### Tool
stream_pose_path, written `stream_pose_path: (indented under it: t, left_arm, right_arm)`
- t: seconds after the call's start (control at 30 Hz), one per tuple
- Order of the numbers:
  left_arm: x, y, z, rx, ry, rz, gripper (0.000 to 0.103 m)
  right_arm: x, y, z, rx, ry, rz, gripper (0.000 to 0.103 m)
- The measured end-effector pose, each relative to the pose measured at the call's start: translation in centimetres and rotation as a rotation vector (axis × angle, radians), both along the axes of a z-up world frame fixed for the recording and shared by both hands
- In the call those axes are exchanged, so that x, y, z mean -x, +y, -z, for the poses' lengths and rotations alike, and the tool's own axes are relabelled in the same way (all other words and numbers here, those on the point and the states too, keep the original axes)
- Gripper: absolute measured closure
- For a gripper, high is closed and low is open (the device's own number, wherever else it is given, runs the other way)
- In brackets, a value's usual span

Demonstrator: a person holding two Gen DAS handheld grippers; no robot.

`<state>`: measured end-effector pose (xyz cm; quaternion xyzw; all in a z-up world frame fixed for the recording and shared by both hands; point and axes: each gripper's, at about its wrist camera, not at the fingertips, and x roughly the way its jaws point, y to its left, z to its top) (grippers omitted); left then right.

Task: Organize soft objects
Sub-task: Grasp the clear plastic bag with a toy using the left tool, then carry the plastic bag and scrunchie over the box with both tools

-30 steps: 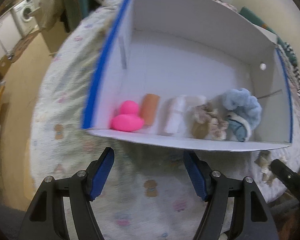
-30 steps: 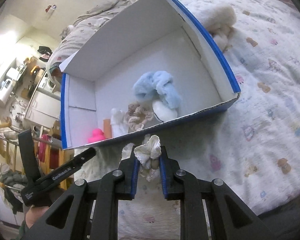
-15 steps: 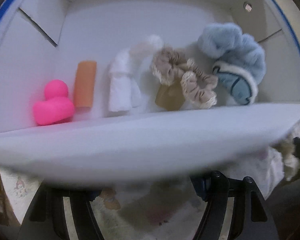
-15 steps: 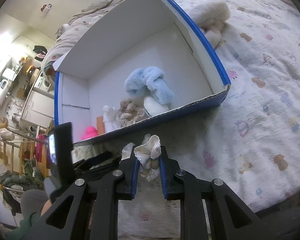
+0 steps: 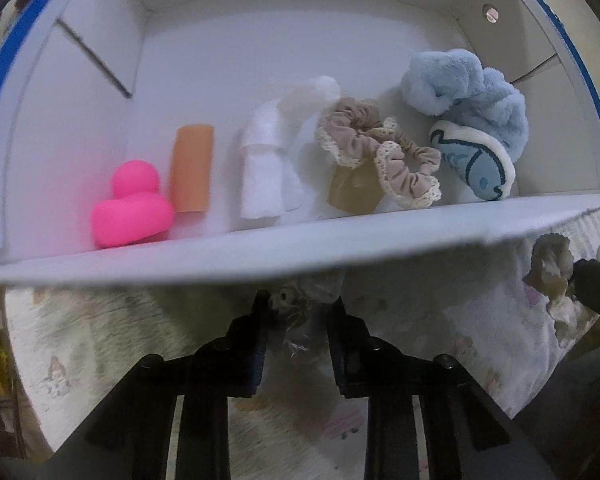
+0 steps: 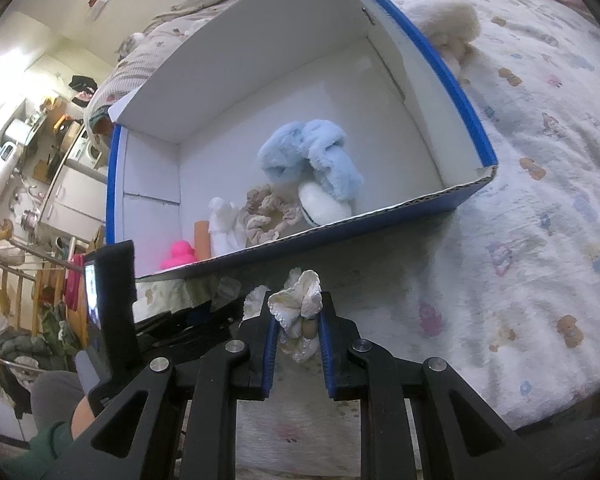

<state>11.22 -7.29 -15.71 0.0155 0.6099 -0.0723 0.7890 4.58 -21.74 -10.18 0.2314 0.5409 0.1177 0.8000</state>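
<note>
Cream lace scrunchie (image 6: 297, 303) is held pinched between the blue-padded fingers (image 6: 269, 340) of the right gripper (image 6: 296, 320), above the patterned bedspread (image 6: 540, 240) and just short of the near wall of the cardboard box (image 6: 380, 224). The scrunchie is also seen at the right edge of the left wrist view (image 5: 550, 276).

Left gripper (image 5: 298, 320) is positioned low against the outside of the box's near wall (image 5: 300, 248); its fingers (image 5: 256, 344) are drawn close together around a fold of thin, blurred material, which cannot be identified with certainty.

Box contents, recorded along the near wall from left to right in the left wrist view:
- pink rubber duck (image 5: 130, 208)
- orange cylinder (image 5: 191, 168), just beside the duck
- white folded cloth (image 5: 268, 160)
- beige lace-trimmed scrunchie (image 5: 380, 156), resting on a tan item
- pale blue fluffy plush (image 5: 466, 92), with a fish-patterned pad (image 5: 474, 164) leaning against it

Blue edging is noted on the box rims. A cream fluffy item (image 6: 452, 28) lies on the bedspread outside the far right wall.
</note>
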Motion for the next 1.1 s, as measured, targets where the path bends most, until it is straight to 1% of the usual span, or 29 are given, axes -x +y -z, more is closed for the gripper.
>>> stream_pose_path:
  t: [0.23, 0.4, 0.67, 0.73, 0.83, 0.87, 0.93, 1.03, 1.07, 1.1]
  left_arm:
    - [1.6, 2.4, -1.1, -0.024, -0.029, -0.059, 0.079]
    - [3.2, 3.9, -2.9, -0.032, -0.056, -0.095, 0.079]
    - [6.4, 5.0, -5.7, -0.039, -0.117, -0.143, 0.079]
    - [7.3, 6.0, -6.3, -0.034, -0.134, -0.153, 0.079]
    - [9.2, 7.0, -8.2, -0.041, -0.173, -0.163, 0.079]
    - [9.1, 6.3, -8.7, -0.043, -0.183, -0.163, 0.079]
    - [9.5, 6.0, -9.5, -0.048, -0.189, -0.154, 0.079]
    - [10.0, 5.8, -11.0, -0.051, -0.223, -0.150, 0.079]
    - [9.1, 5.7, -11.3, -0.051, -0.231, -0.149, 0.079]
    - [9.2, 5.7, -11.8, -0.051, -0.245, -0.148, 0.079]
  right_arm:
    - [-0.1, 0.8, 0.0, -0.001, -0.002, -0.032, 0.082]
    - [0.2, 1.3, -0.3, -0.005, -0.012, -0.051, 0.082]
    - [0.9, 1.1, -1.3, -0.028, -0.039, -0.060, 0.082]
    - [1.2, 1.1, -1.8, -0.032, -0.050, -0.067, 0.082]
    - [1.6, 1.3, -2.5, -0.030, -0.071, -0.079, 0.082]
    - [1.8, 1.3, -2.7, -0.028, -0.079, -0.083, 0.082]
    - [2.0, 1.4, -3.3, -0.024, -0.101, -0.090, 0.082]
    - [2.4, 1.5, -4.3, -0.019, -0.146, -0.097, 0.082]
    - [2.5, 1.5, -4.7, -0.016, -0.163, -0.098, 0.082]
    - [2.6, 1.6, -5.1, -0.013, -0.181, -0.099, 0.082]
